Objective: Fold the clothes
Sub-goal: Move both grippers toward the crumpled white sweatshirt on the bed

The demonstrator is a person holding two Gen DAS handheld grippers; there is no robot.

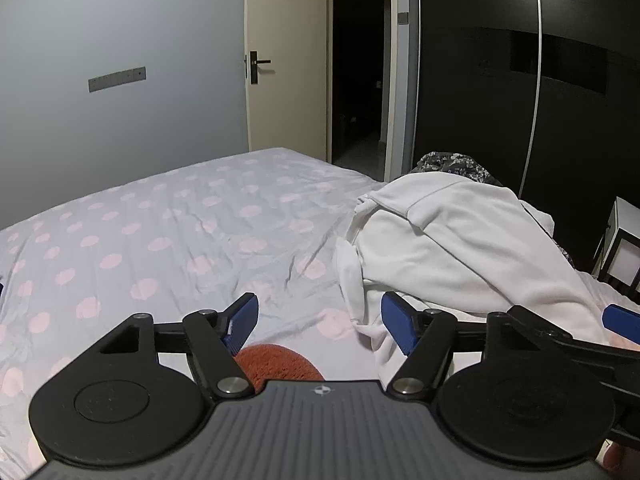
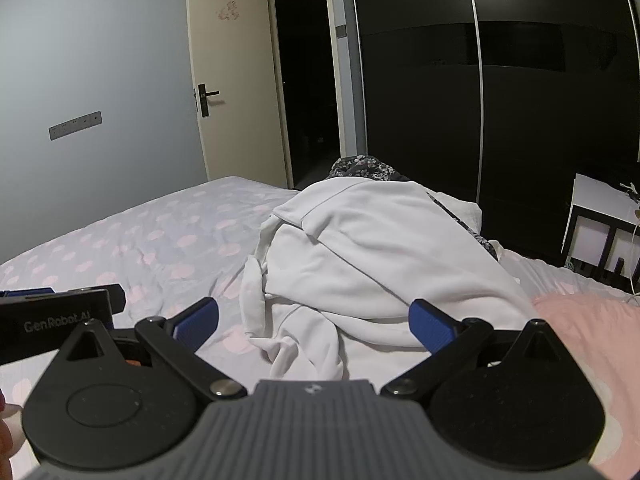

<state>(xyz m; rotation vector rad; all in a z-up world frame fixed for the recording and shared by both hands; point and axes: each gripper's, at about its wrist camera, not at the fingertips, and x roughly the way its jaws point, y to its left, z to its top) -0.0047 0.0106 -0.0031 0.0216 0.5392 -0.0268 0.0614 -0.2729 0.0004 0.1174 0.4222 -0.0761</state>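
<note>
Spotted bedsheet (image 1: 168, 220) bears a white garment (image 2: 360, 248) half-hiding floral fabric (image 2: 362, 166).

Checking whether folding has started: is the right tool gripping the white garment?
No: the right tool is open above the white garment, its blue pads clamping nothing.

The bed sheet (image 1: 168, 216) is pale lilac-grey with a pattern of soft pink dots. On it, the heaped garment (image 2: 372, 248) is plain white. Behind the white garment a dark cloth (image 2: 362, 167) with small light flowers shows. Right of the white garment, a cover (image 2: 592, 328) is plain pink. Far behind it, the wall (image 1: 120, 32) is light blue-grey, the door (image 1: 288, 60) cream with a black handle, the wardrobe (image 2: 540, 80) black. Both grippers have blue pads (image 1: 400, 322) on black arms.
</note>
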